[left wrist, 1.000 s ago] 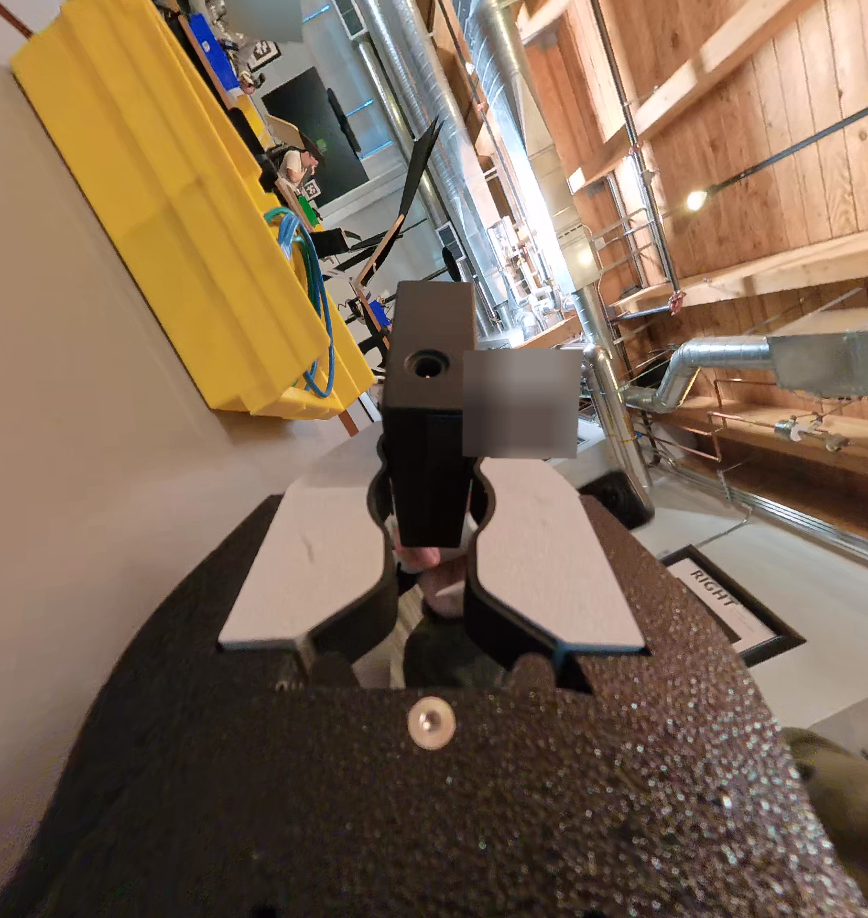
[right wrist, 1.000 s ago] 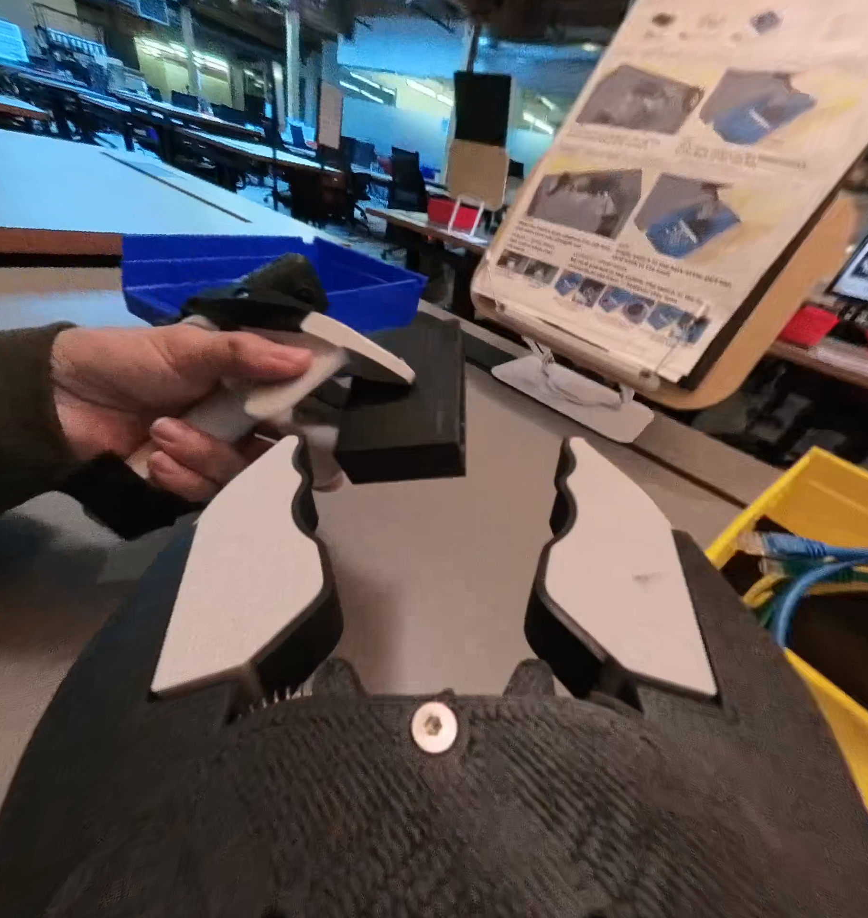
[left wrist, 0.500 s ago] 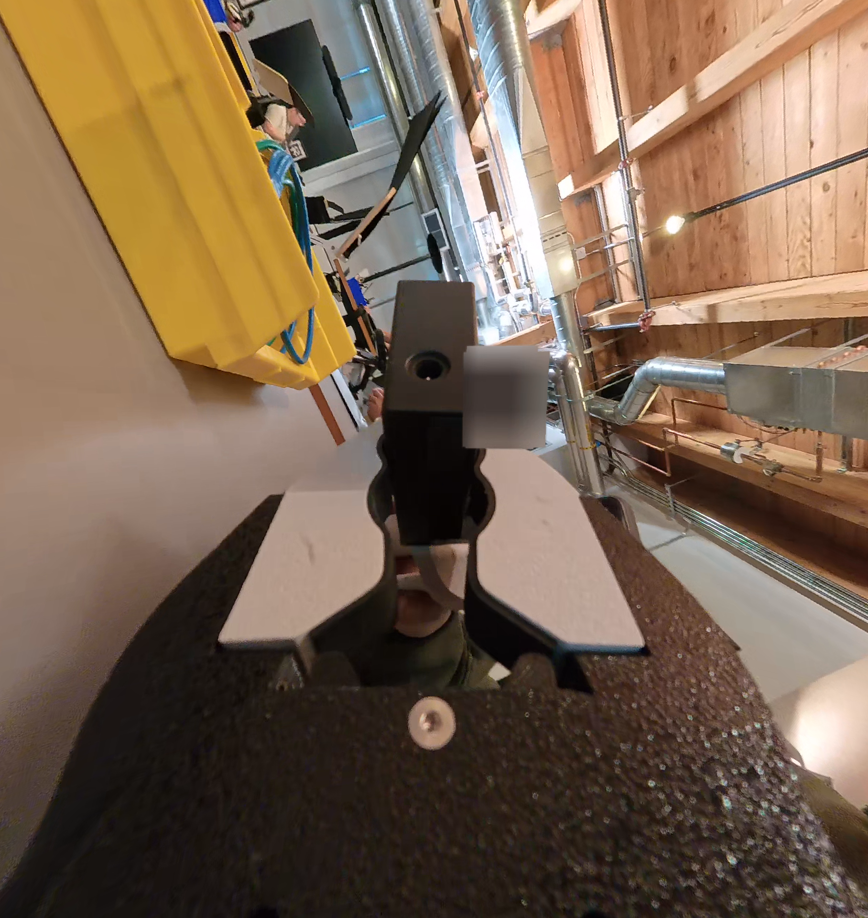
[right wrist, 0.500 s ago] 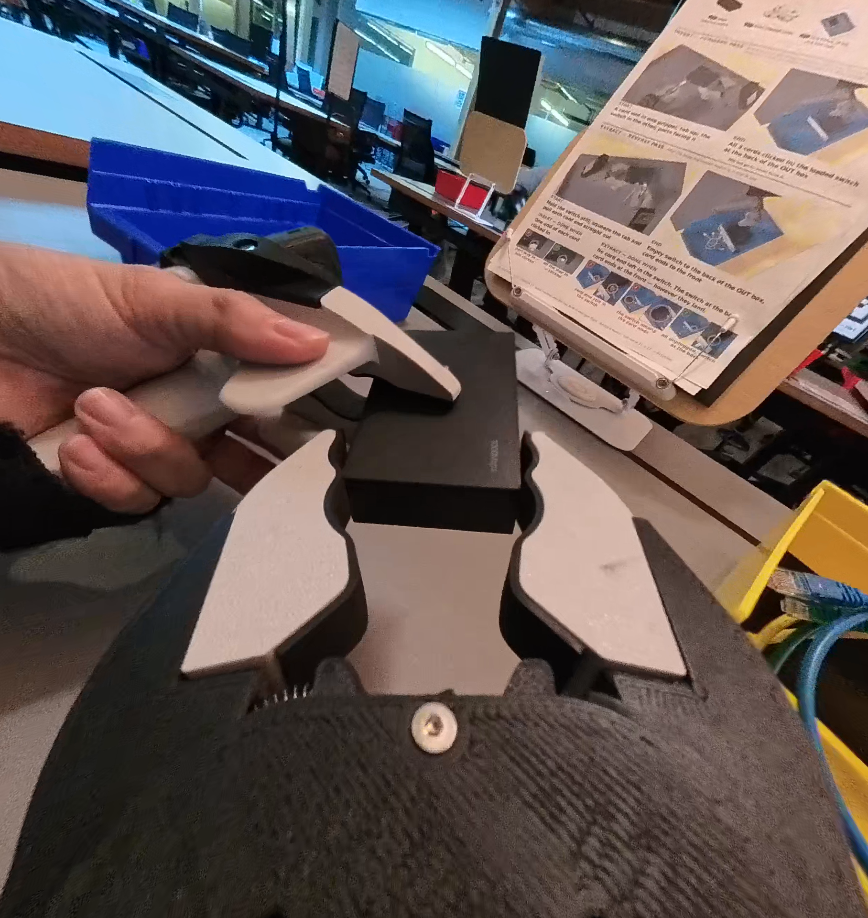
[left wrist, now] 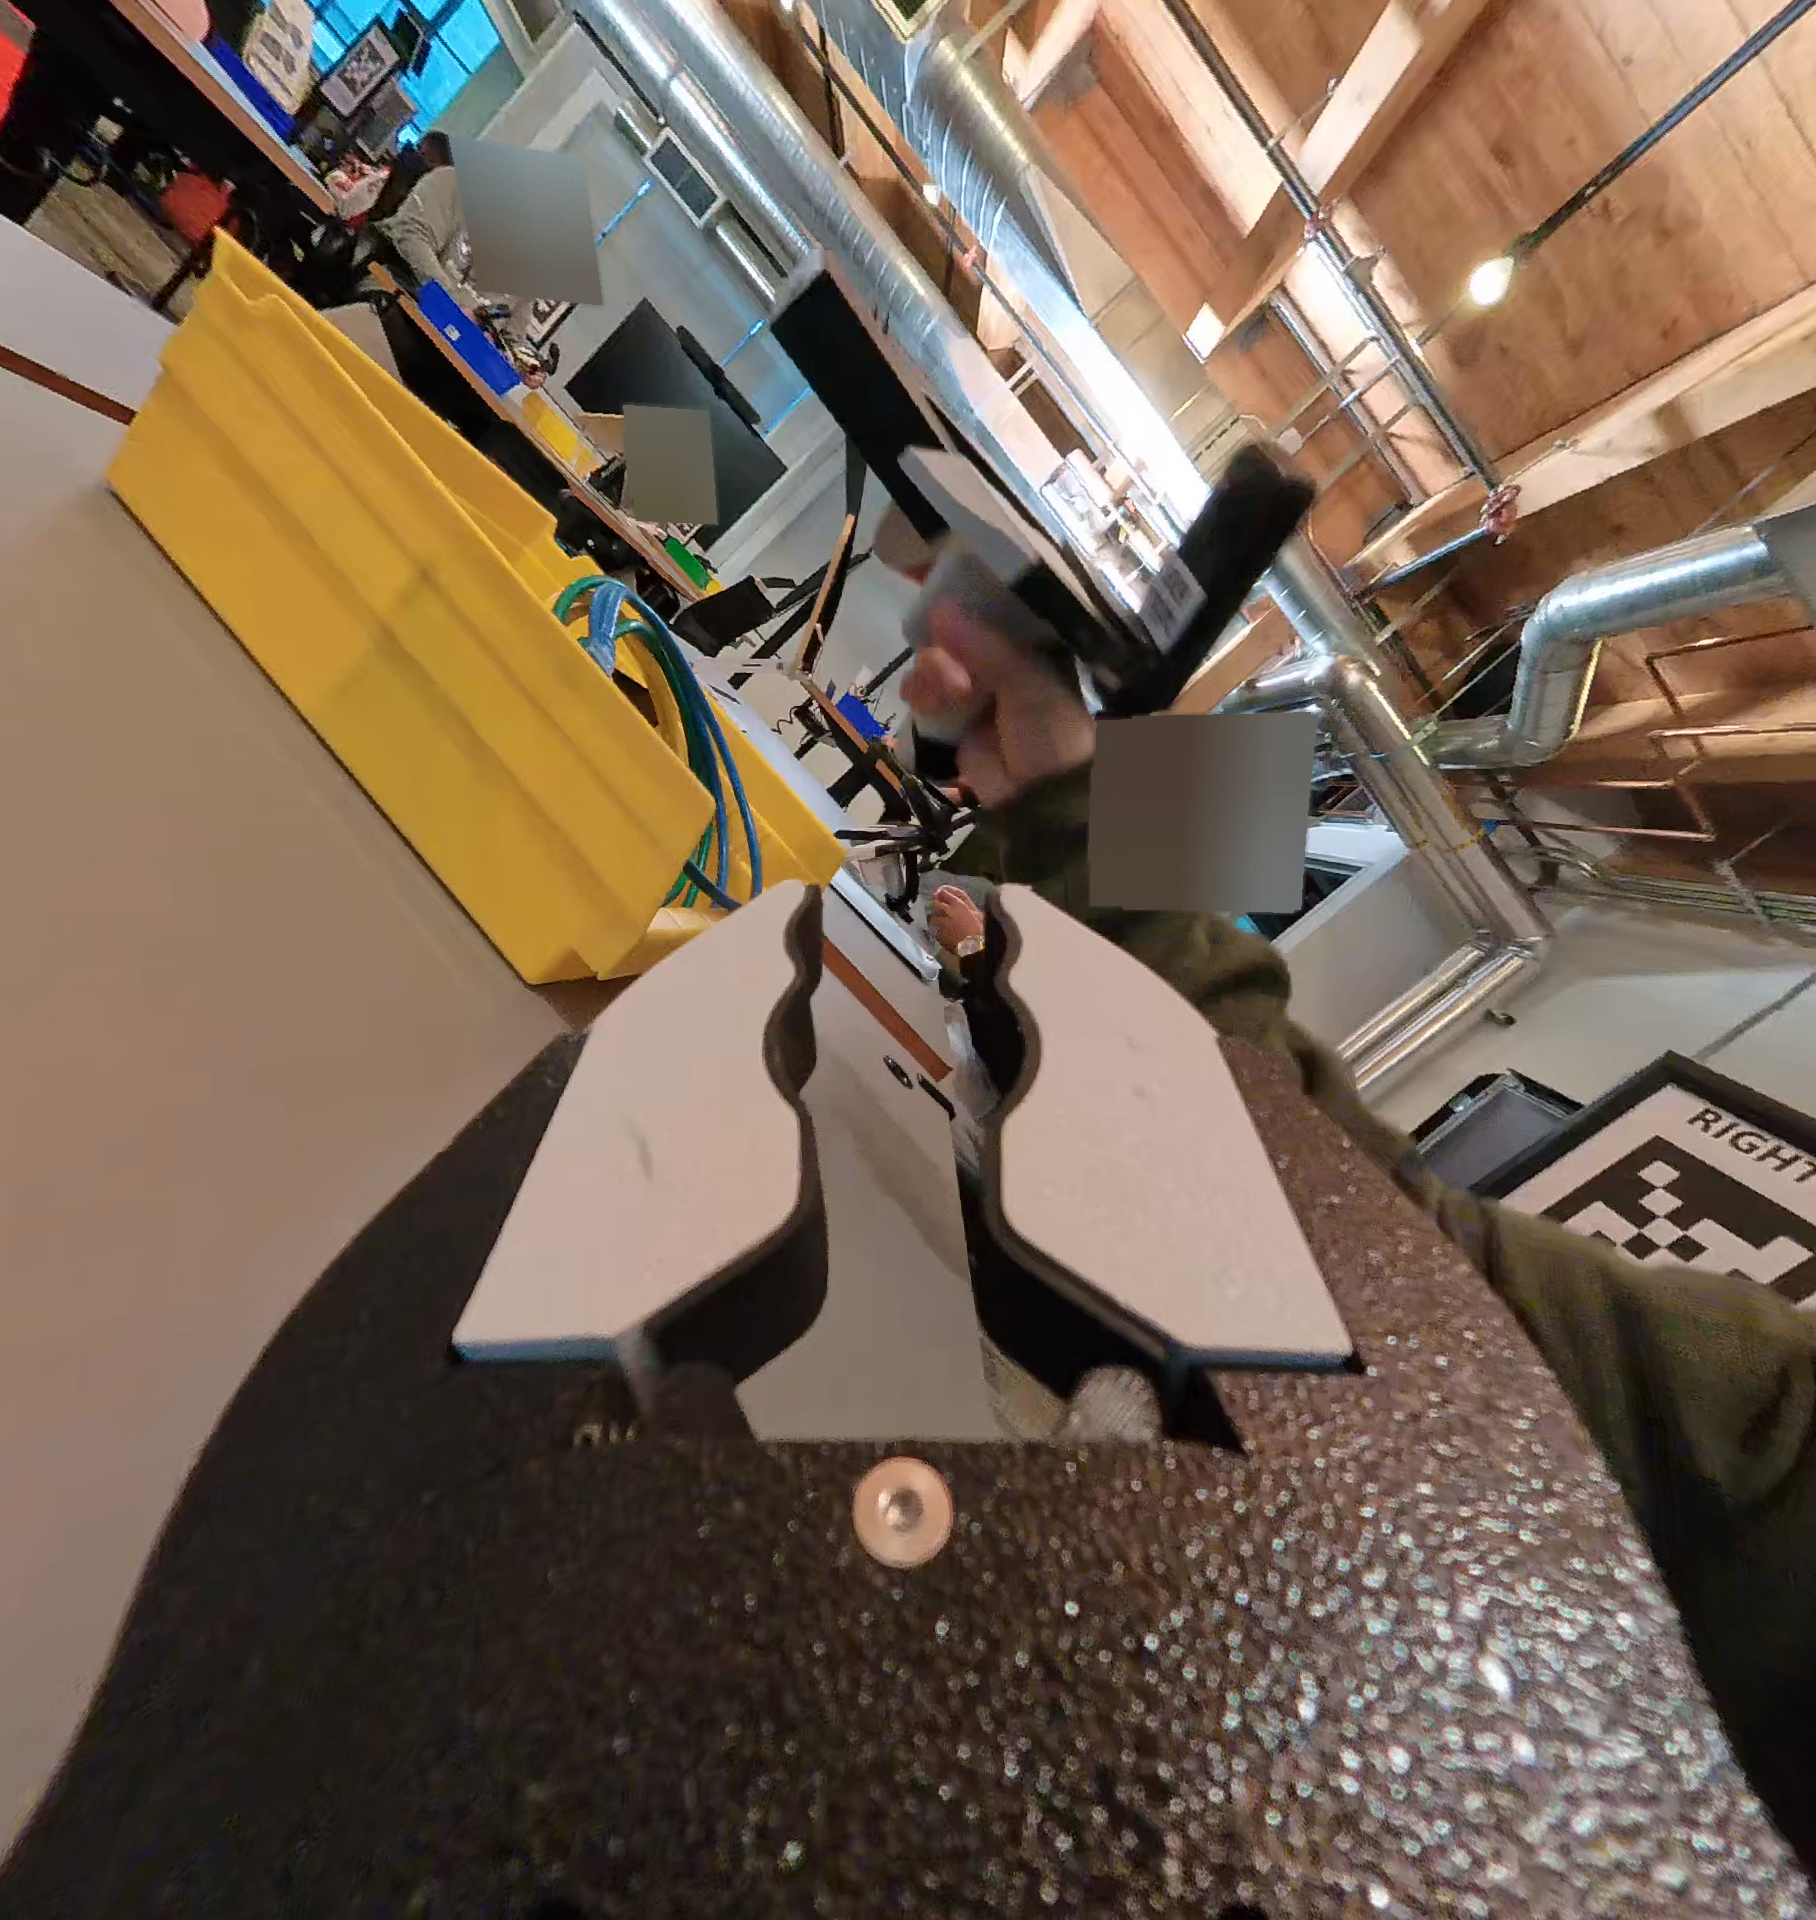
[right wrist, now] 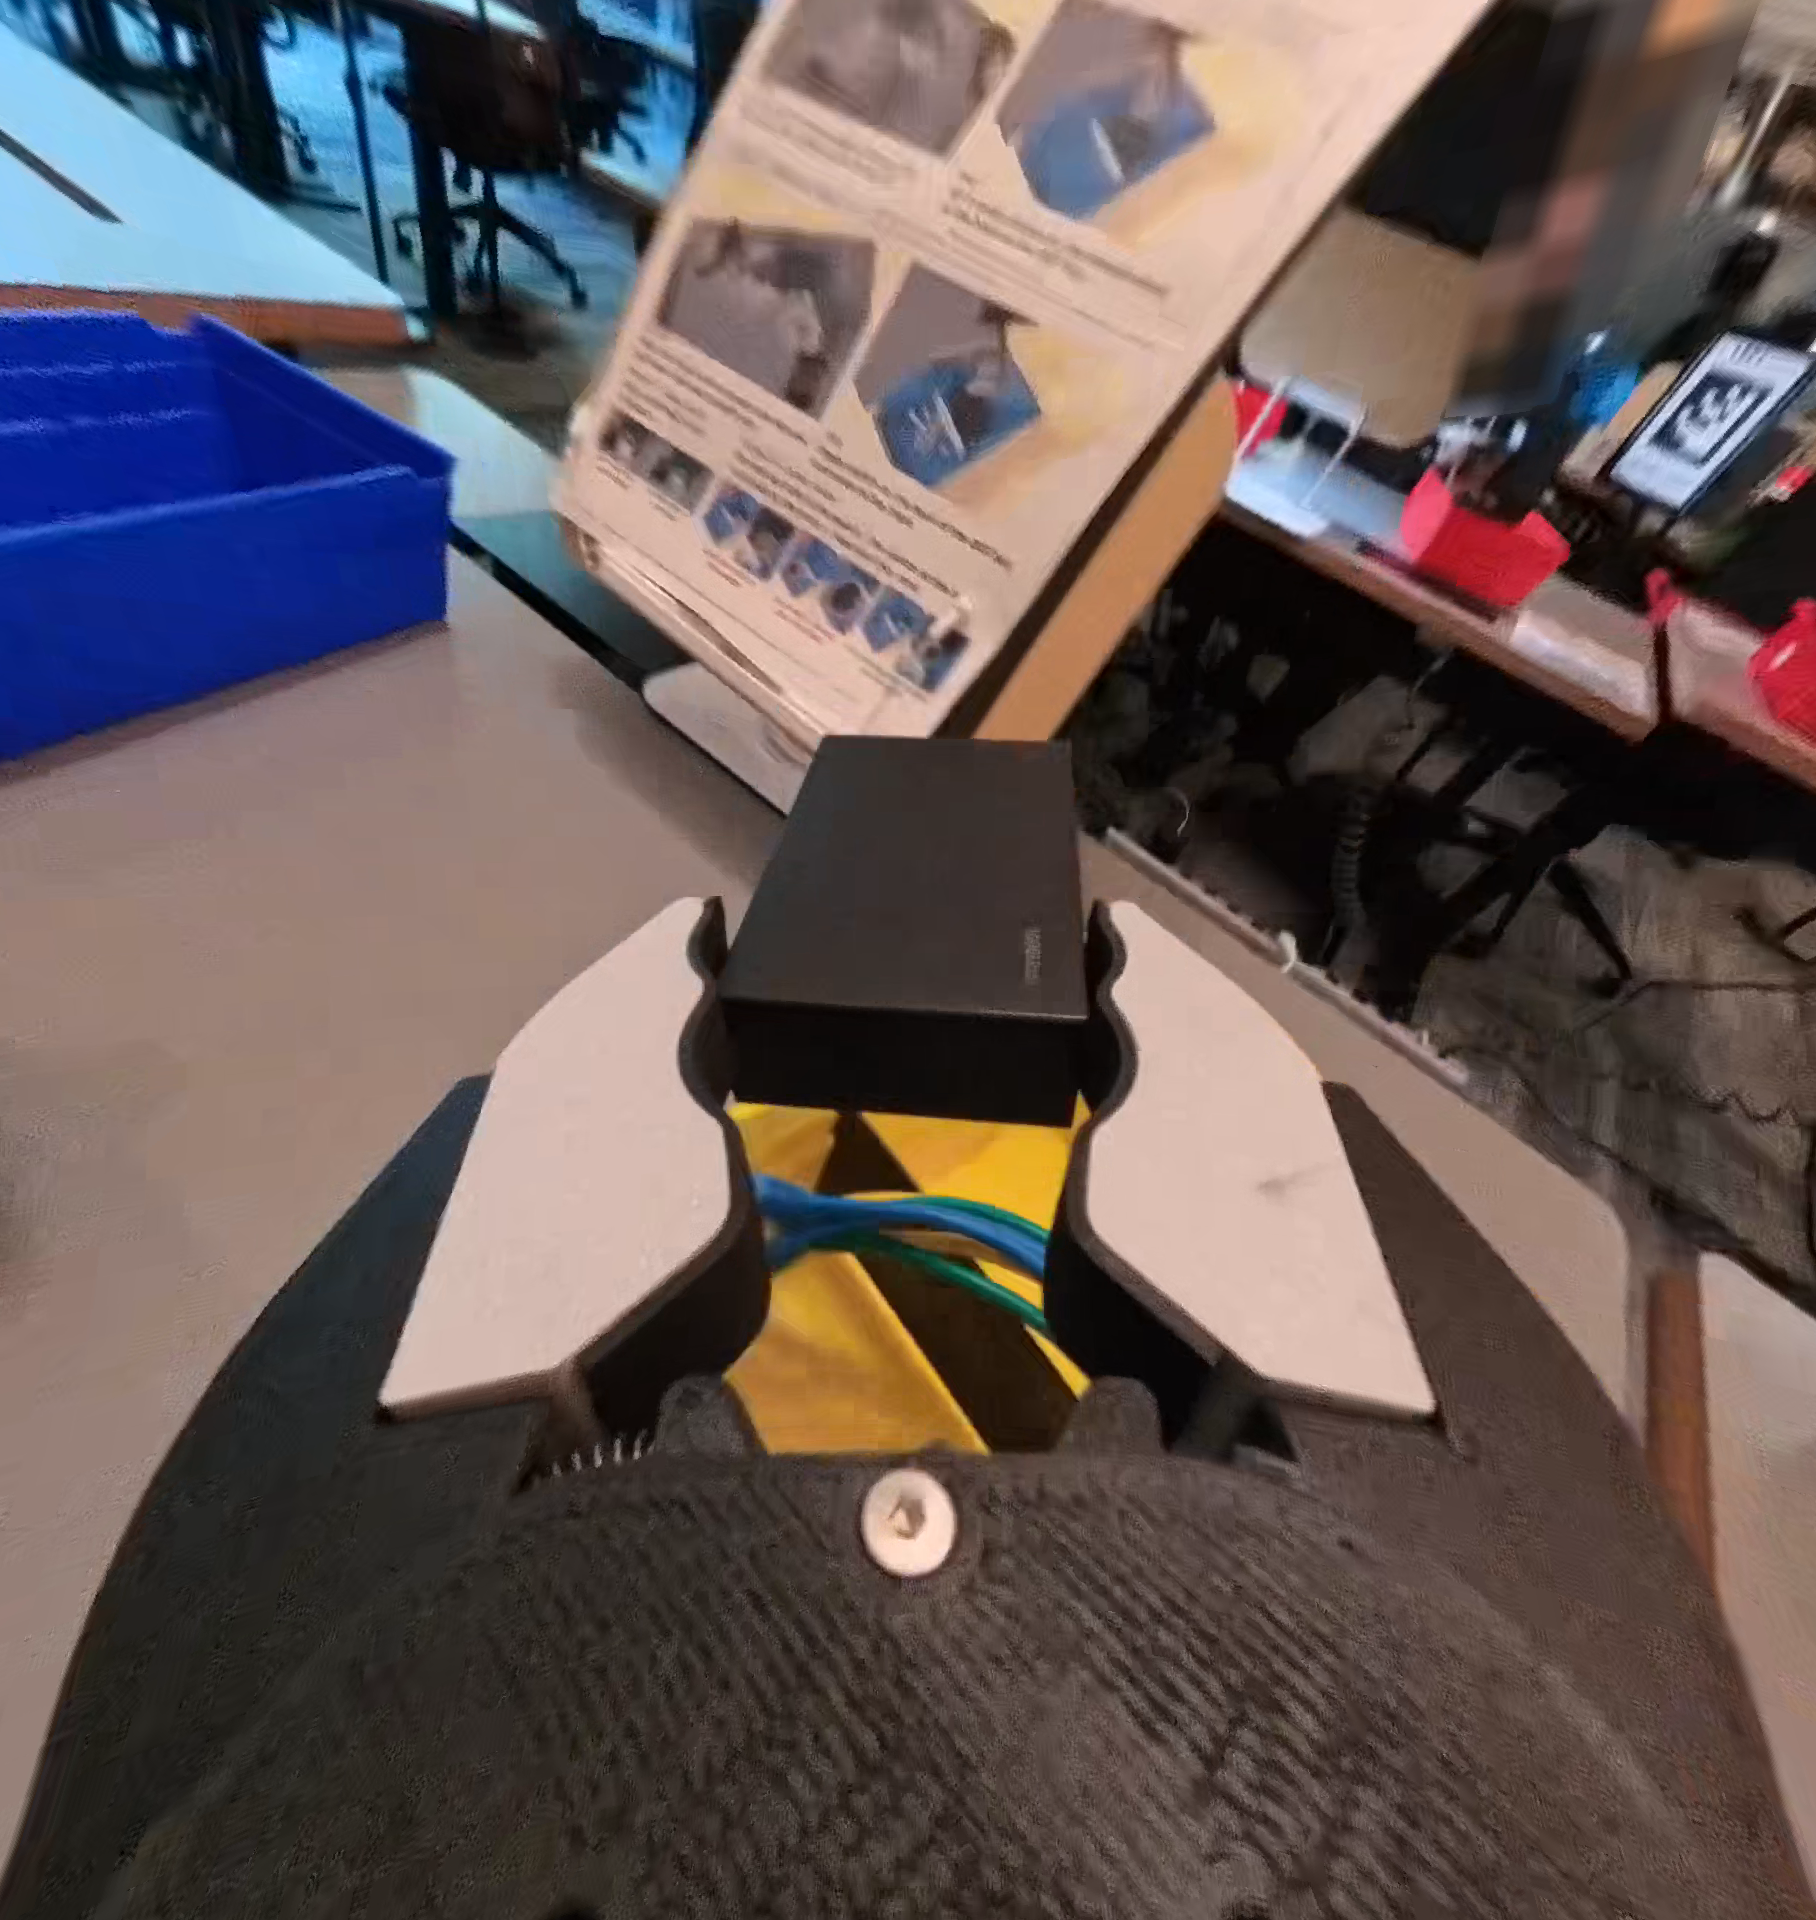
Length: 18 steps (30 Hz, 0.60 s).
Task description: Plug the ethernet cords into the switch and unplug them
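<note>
My right gripper (right wrist: 906, 920) is shut on the black switch (right wrist: 904, 883) and holds it in the air, flat, by its two long sides. Below it, between the fingers, lie blue and green ethernet cords (right wrist: 883, 1221) in a yellow bin (right wrist: 831, 1340). My left gripper (left wrist: 904, 914) is open with a narrow gap and empty, low over the beige table (left wrist: 156, 935). In the left wrist view the switch (left wrist: 1231, 551) shows farther off, blurred, in the right gripper with a hand below it. The cords (left wrist: 717, 748) hang over the yellow bin's (left wrist: 364, 582) edge there.
A blue bin (right wrist: 156, 540) stands at the left on the table (right wrist: 260, 883). A tilted instruction board (right wrist: 883, 364) on a stand is behind the switch. A framed black-and-white marker card (left wrist: 1714, 1195) lies at the right. The table's edge runs just right of the switch.
My left gripper let go of the switch and drew back empty. My right gripper closed on the switch and carried it away to above the yellow bin.
</note>
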Available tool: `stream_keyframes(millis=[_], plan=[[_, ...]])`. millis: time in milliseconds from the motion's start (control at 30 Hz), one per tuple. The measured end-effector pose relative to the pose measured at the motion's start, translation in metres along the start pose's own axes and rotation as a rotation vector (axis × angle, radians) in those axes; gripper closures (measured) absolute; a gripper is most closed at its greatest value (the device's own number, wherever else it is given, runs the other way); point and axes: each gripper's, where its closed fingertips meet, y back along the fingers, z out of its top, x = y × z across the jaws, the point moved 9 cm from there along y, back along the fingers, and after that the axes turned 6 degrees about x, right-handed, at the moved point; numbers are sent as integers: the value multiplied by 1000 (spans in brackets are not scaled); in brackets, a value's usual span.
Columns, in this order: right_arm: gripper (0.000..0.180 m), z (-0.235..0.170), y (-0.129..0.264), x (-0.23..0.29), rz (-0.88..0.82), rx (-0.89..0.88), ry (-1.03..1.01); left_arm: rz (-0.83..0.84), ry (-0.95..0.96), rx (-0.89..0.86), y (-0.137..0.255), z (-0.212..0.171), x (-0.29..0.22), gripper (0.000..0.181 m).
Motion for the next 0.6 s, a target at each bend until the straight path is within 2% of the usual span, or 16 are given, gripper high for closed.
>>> stream_keyframes(millis=[100,200,400,600], plan=[[113,-12,-24,-54,32,198,-13,-13,11,-11,4,1,8,156],[113,-29,-52,-83,82,343,-30,-16,28,-31,8,2,16,157],[113,-61,-108,-99,232,406,-68,-26,22,-9,8,-1,20,158],[114,-85,-136,-102,386,494,-27,-18,-26,75,1,-7,19,158]])
